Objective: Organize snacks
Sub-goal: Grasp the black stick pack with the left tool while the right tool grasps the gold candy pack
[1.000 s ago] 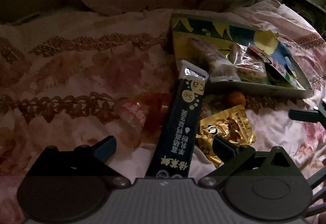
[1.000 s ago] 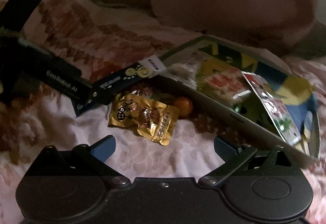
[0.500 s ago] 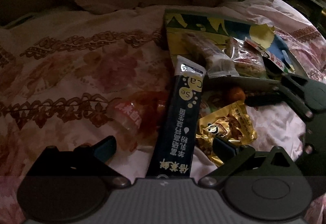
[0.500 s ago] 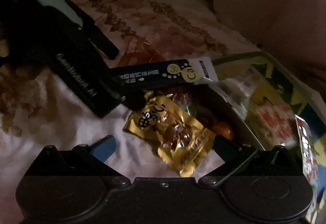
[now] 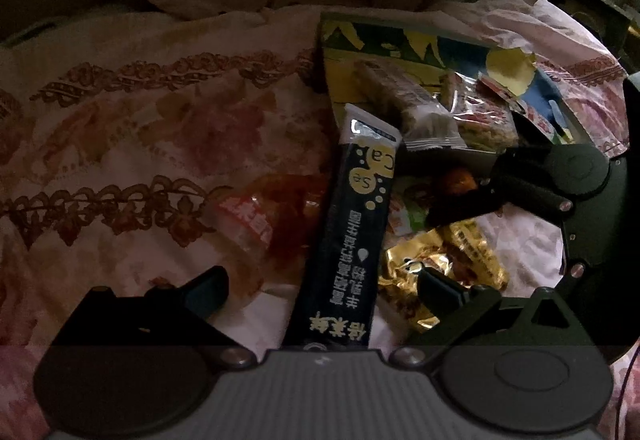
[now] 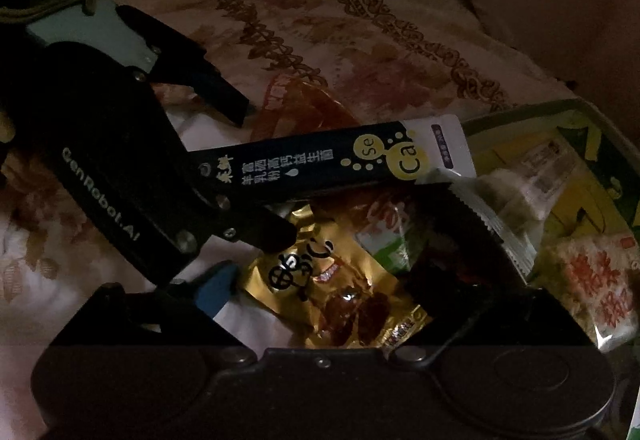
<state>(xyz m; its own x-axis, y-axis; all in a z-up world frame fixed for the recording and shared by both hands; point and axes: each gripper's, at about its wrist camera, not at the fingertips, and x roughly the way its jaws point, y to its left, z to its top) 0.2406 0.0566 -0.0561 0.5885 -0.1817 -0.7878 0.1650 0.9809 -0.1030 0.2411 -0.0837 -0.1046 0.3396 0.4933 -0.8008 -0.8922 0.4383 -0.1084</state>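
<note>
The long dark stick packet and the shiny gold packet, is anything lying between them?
No. In the right wrist view the dark stick packet runs right along the gold packet, overlapping its top edge.

The stick sachet lies between the clear packet and gold pouch, the tray behind them.

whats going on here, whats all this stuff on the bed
A person with a handheld gripper in each hand is sorting snacks into a tray on a floral bedspread. The right gripper, jaws open and just closing, straddles a gold snack packet without yet pinching it. The left gripper has a long dark blue stick packet between its open jaws. Several wrapped snacks already lie in the tray.
</note>
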